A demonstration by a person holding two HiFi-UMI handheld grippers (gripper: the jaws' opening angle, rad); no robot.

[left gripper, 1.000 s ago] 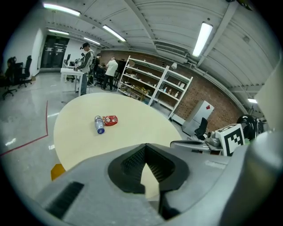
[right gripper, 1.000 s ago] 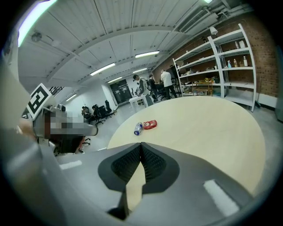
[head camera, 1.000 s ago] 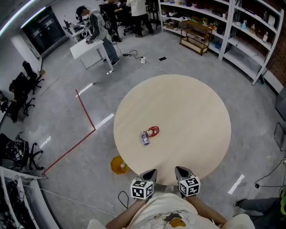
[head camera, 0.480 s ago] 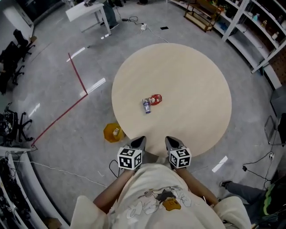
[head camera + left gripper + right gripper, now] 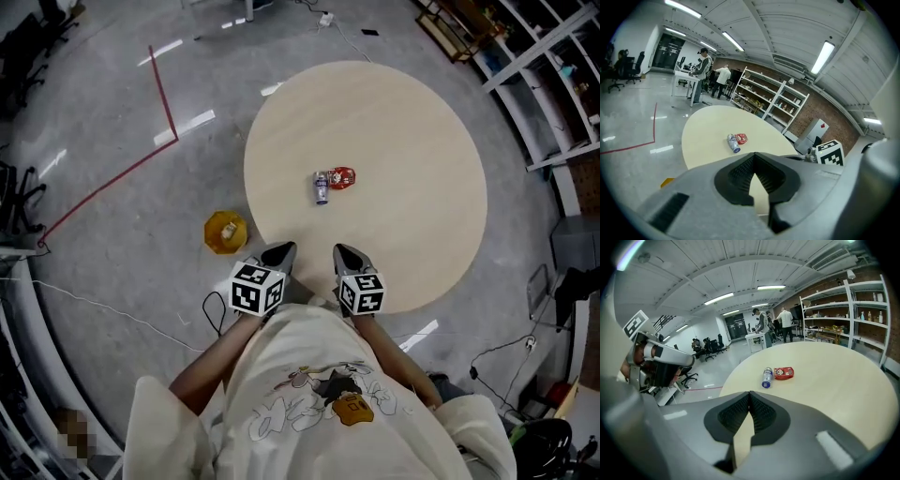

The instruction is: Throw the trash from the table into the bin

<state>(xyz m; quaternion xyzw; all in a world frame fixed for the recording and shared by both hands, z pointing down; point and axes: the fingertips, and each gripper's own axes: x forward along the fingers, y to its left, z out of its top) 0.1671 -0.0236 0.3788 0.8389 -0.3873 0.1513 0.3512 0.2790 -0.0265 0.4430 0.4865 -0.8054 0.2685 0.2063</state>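
Observation:
A blue and white can (image 5: 322,186) lies on its side beside a red packet (image 5: 343,178) near the middle of the round beige table (image 5: 412,141). A yellow bin (image 5: 225,232) stands on the floor by the table's left near edge. My left gripper (image 5: 281,251) and right gripper (image 5: 342,253) hover side by side at the table's near edge, both shut and empty, well short of the trash. The left gripper view shows the can (image 5: 734,143) and the packet (image 5: 741,138) ahead of the shut left gripper (image 5: 754,154). In the right gripper view, can (image 5: 767,377) and packet (image 5: 783,373) lie beyond the right gripper (image 5: 749,393).
A red tape line (image 5: 122,173) runs over the grey floor to the left. White shelving (image 5: 553,56) stands at the far right. Cables (image 5: 112,309) trail on the floor near my feet. People (image 5: 702,70) stand at a desk far behind the table.
Both shut grippers have moved together toward the table's near edge. The head view has tilted further down, showing more of the person's shirt. Can and packet lie where they were on the table.

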